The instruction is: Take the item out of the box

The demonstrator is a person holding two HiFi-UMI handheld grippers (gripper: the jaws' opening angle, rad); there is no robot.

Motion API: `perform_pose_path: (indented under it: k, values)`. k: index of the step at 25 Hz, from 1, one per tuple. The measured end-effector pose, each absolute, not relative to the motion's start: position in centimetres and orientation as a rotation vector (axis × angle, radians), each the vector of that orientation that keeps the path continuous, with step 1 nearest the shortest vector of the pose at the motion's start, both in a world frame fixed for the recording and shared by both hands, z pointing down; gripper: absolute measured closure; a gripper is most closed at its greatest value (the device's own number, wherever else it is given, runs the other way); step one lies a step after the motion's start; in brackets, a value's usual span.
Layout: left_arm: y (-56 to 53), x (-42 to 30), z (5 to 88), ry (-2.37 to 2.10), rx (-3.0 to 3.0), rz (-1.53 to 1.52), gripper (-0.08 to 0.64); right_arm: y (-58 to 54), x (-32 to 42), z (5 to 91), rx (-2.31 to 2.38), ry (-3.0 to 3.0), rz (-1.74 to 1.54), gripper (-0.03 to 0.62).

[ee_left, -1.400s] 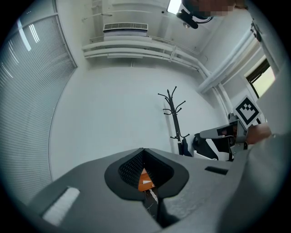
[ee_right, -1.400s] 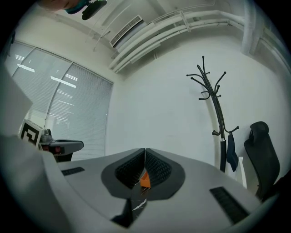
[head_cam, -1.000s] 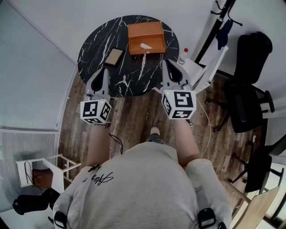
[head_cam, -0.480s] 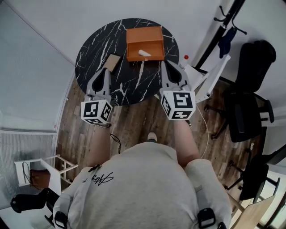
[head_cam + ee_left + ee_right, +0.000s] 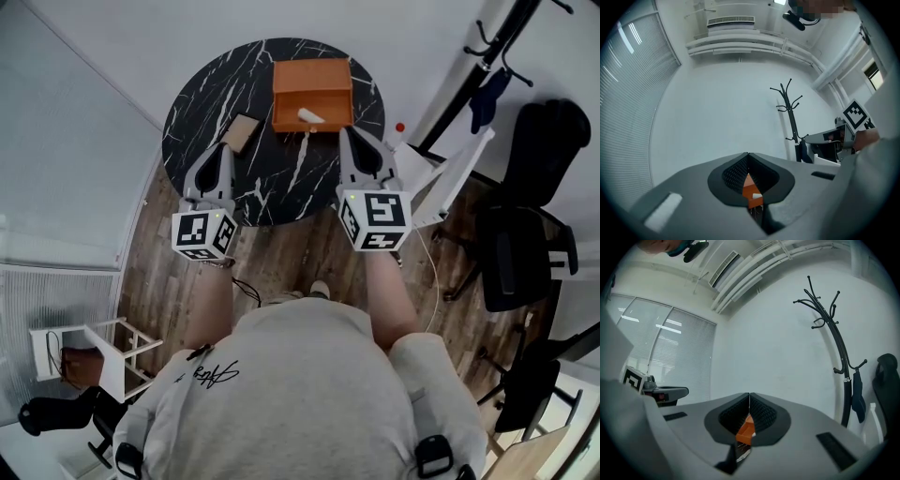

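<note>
Closer now to the orange box, our left tool and right tool hang clenched, empty; we are approaching and must next open one over the white item.

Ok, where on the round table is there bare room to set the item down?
Bare: near middle of the table, between the box, the tan card, the left gripper and the right gripper; also its far left. Crowded: around the box.
</note>
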State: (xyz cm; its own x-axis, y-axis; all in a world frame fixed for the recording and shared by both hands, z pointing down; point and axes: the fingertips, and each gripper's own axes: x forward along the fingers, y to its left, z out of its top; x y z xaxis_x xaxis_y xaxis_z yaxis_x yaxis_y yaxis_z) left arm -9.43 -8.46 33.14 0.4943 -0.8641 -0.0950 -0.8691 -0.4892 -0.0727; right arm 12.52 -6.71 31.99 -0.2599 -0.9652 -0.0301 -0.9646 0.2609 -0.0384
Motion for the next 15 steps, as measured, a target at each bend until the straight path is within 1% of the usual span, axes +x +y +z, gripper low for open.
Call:
perform_pose_path:
  k: [15]
  values:
    - [-8.53, -9.0, 33.24, 1.524, -2.62, 0.075, 0.557, -6.67, 12.72, 32.6, -1.863, 2.467, -0.038, 0.581]
